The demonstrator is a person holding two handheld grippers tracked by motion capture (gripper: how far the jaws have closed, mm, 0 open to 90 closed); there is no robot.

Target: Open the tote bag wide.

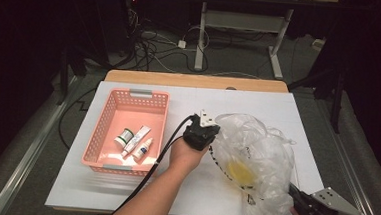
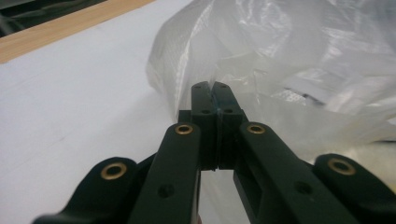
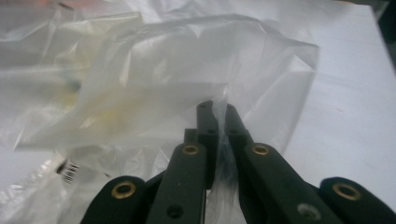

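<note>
— Two grippers are noted at one bag. How are the fingers set?

— The left gripper (image 2: pixel 212 86) is seen pressed shut, its fingertips (image 2: pixel 201 93) brought together on a fold at the left edge of the clear plastic bag (image 2: pixel 289 60). In the left gripper view a thin line of film is pinched between the pads. The right gripper (image 3: pixel 217 106) is likewise closed, and a sheet of the same film is caught between its fingers (image 3: pixel 233 119) at the bag's near right corner.

— Where is the bag placed?

— On the white table (image 1: pixel 259 104), right of centre in the high view. The clear plastic bag (image 1: pixel 255 156) is crumpled and puffed up, with something yellow (image 1: pixel 239 171) seen through it near the middle. A small barcode label (image 3: pixel 69 169) is visible through the film in the right gripper view. What the yellow item is cannot be told.

— And the hands?

— The left gripper (image 1: pixel 202 133) is held at the bag's left side, with the forearm (image 1: pixel 158 195) entering from the near edge and a black cable (image 1: pixel 166 146) trailing back along it. The right gripper (image 1: pixel 305 202) is recorded at the near right corner of the table, against the bag's lower end.

— Anything farther out?

— A pink basket (image 1: pixel 99 132) is set well apart at the left. Inside it, a round tin (image 1: pixel 123 135), a white tube (image 1: pixel 136 140) and a small dropper bottle (image 1: pixel 143 148) are laid side by side toward its near end.
</note>
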